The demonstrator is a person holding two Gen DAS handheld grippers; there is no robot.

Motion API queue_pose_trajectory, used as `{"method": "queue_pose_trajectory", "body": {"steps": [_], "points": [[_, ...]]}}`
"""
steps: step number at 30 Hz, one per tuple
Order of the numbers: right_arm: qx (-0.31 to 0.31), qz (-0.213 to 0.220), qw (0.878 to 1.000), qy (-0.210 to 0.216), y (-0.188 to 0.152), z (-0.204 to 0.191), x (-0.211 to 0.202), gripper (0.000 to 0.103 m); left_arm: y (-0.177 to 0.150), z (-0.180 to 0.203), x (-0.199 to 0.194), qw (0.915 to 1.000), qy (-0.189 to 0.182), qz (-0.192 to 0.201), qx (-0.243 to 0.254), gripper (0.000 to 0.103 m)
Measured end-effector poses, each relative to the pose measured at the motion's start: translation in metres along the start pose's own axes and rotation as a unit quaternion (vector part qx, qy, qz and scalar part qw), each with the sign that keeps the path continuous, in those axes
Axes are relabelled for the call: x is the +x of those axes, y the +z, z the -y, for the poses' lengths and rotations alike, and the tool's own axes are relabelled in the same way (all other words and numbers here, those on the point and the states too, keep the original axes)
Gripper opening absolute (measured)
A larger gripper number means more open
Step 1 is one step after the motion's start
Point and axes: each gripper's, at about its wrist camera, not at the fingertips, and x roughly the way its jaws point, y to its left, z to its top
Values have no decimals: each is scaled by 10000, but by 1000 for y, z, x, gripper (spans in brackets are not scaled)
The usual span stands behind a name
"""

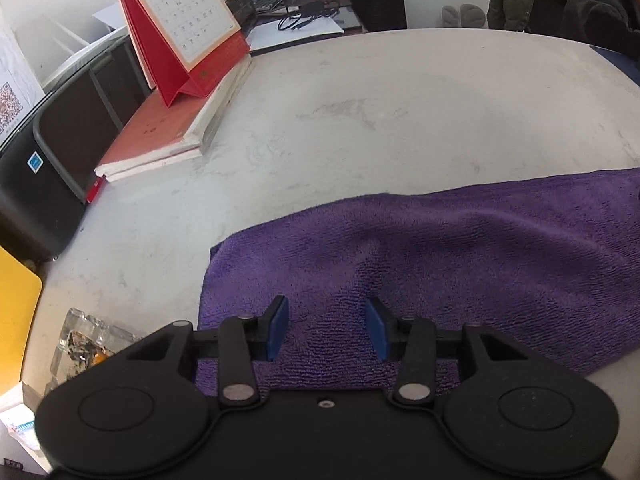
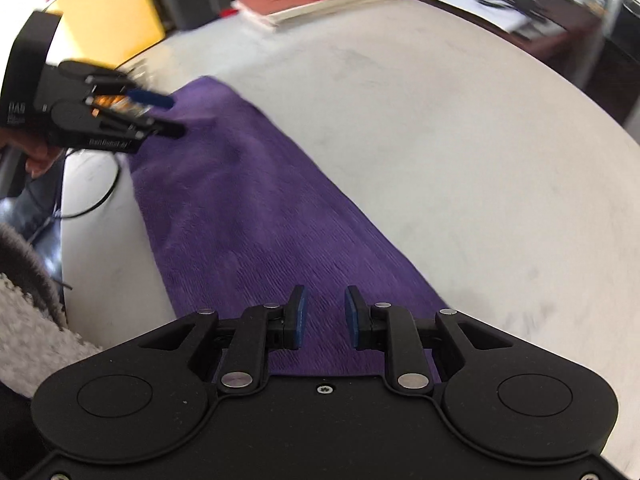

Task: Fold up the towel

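Left wrist view: left gripper point(image 1: 327, 328) has its jaws partly apart, blue pads clear of the cloth, nothing pinched between them. It hangs over the near left end of the purple towel point(image 1: 460, 256); whether the tips brush the pile I can't tell. Right wrist view: right gripper point(image 2: 325, 318) has a narrower gap, also empty, poised over the towel's other end, near its far edge. Frame is motion-blurred.

Towel lies as a long band on the pale table point(image 1: 400, 100), one short end by the left gripper, running rightward out of the left view. Mild wrinkles, otherwise flat.

Left of the towel's near corner: a clear glass ashtray point(image 1: 86, 340). Beyond the towel, far left: a stack of papers with a red cover point(image 1: 160, 136), red desk calendar point(image 1: 180, 20) standing on it. Left of that stack, a black box point(image 1: 48, 168) off the table edge, yellow panel point(image 1: 16, 300) nearer. Past the table's far edge: a cluttered dark desk point(image 1: 304, 8), and a person in a dark jacket point(image 1: 600, 12) at far right.
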Motion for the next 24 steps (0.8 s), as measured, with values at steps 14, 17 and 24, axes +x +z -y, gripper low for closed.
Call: {"method": "queue_pose_trajectory", "body": {"steps": [14, 17, 24], "points": [[571, 685, 9943, -590, -11, 51, 2, 4, 8, 2, 2, 9988, 369, -46, 331, 48], [281, 664, 9958, -567, -21, 36, -11, 4, 9, 1, 2, 9986, 428, -39, 320, 48], [1020, 416, 9871, -1159, -76, 43, -47, 4, 12, 0, 7, 9983, 475, -53, 320, 48]]}}
